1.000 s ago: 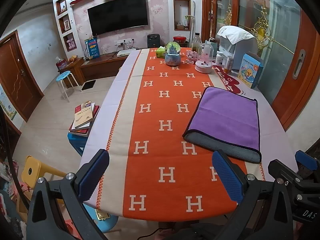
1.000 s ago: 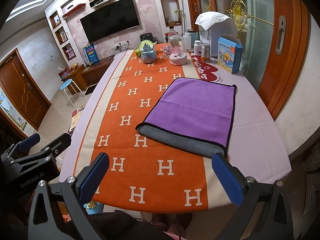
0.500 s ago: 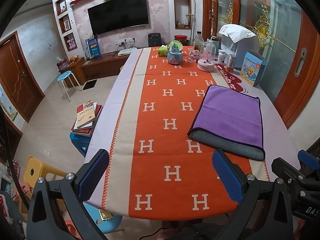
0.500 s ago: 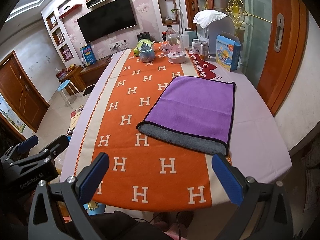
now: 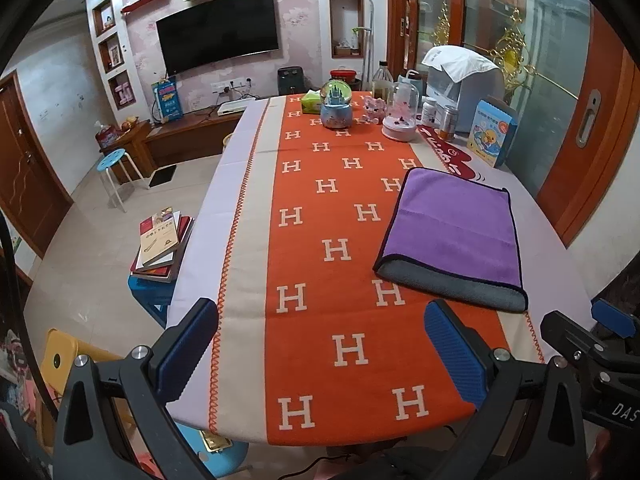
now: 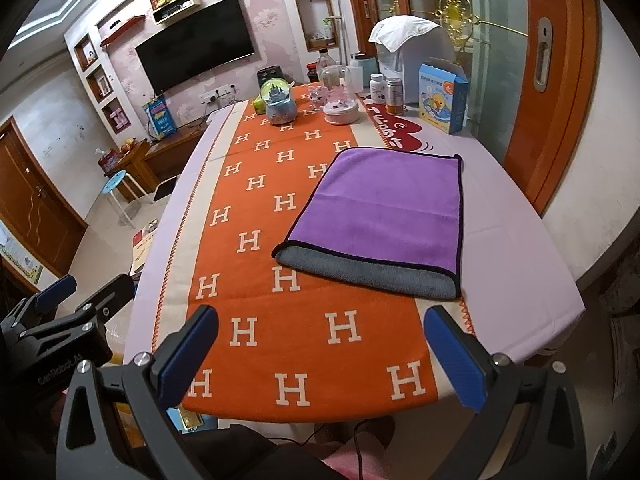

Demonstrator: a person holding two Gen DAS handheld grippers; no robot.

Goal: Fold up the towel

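at the far end of the surface (image 5: 240, 184) stand the containers: a snow globe (image 5: 336, 106) with a small castle inside it, a glass dome (image 5: 401, 114) on a pale base holding pink flowers, a clear bottle (image 5: 382, 80) with dark liquid low in it, a white pill bottle (image 5: 428, 112), and an amber jar (image 5: 447, 122) whose contents cannot be made out. a green tissue box (image 5: 313, 103) sits just beside the globe, and a blue carton (image 5: 493, 133) with a duck picture stands open-topped at about 1 o'clock.

the towel (image 5: 456, 232) lies flat on the surface, folded over once, purple side up with a strip of its grey underside showing along the near edge. it straddles the orange runner (image 5: 320, 264) and the pale cloth to the side.

in the left wrist view the left hand-held gripper (image 5: 320, 354) is held above the near edge of the surface with its blue fingers (image 5: 188, 350) spread wide, gripping nothing; the towel lies at about 1 o'clock from it, well apart. the right hand-held gripper (image 6: 320, 354) is likewise spread and unloaded, with the towel at roughly 12 o'clock, near but not touching. each tool shows at the edge of the other's view: the right hand-held gripper (image 5: 600, 344) at 4 o'clock, the left hand-held gripper (image 6: 64, 320) at 8 o'clock.
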